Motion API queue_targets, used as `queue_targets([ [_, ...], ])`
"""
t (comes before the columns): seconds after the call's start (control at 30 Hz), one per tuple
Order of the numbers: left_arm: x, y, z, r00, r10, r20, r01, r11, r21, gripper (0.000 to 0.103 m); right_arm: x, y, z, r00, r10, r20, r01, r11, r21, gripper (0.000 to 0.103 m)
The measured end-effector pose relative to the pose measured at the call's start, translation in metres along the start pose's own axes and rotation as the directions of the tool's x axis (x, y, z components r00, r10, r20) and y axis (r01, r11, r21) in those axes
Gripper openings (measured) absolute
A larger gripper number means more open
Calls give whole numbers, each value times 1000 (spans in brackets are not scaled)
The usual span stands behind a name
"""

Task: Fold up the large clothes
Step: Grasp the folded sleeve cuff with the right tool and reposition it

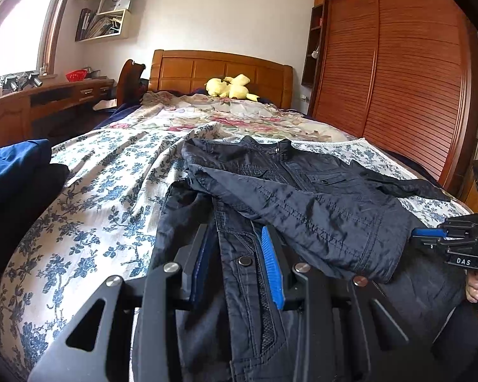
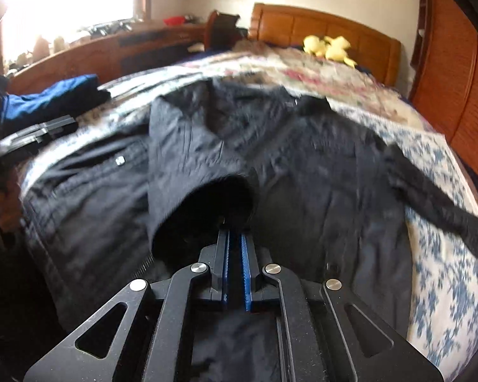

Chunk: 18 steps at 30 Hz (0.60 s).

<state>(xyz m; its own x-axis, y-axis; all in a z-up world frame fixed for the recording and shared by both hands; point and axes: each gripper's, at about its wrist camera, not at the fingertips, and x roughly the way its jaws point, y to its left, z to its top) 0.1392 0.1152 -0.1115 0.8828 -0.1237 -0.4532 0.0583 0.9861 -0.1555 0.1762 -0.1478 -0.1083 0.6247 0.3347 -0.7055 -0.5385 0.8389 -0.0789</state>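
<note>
A dark navy jacket (image 1: 302, 187) lies spread on the floral bedspread (image 1: 111, 172), one sleeve folded across its front. My left gripper (image 1: 235, 238) hovers over the jacket's snap-button front edge (image 1: 245, 273), which runs up between the spread blue pads; the jaws are open. My right gripper (image 1: 430, 235) shows at the right edge of the left wrist view, beside the sleeve cuff. In the blurred right wrist view the right gripper (image 2: 235, 238) is shut, its blue pads nearly together at the open cuff (image 2: 220, 200) of the folded sleeve. The jacket (image 2: 302, 165) fills that view.
Blue and black clothes (image 1: 12, 165) are piled at the bed's left side. A yellow plush toy (image 1: 229, 87) lies by the wooden headboard (image 1: 223, 70). A wooden desk (image 1: 47, 102) stands left, a slatted wardrobe (image 1: 398, 79) right.
</note>
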Motion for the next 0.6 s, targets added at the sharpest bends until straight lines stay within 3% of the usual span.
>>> queue_targets([
  [0.03,-1,-1,-1,1000,2,0,-2,1000,5,32,-1,0,-2,1000,-13,3,13,1000,-2,23],
  [0.1,-2,-2,-2,1000,3,1,-3,1000,10,32,-8,3,-5,998,-32,45,32,999,-17,36],
  [0.17,-2,-3,-2,1000,3,2,-3,1000,14,32,-14,7,-3,996,-48,69,50,998,-34,38],
  [0.23,-2,-4,-1,1000,2,2,-2,1000,16,32,-20,11,1,995,-42,91,46,998,-40,49],
  [0.47,-3,-5,-1,1000,2,4,-2,1000,18,32,-11,36,17,996,29,87,-21,996,-86,53],
  [0.6,-3,-6,-1,1000,5,0,-5,1000,23,32,10,54,17,997,58,46,-52,990,-133,63],
])
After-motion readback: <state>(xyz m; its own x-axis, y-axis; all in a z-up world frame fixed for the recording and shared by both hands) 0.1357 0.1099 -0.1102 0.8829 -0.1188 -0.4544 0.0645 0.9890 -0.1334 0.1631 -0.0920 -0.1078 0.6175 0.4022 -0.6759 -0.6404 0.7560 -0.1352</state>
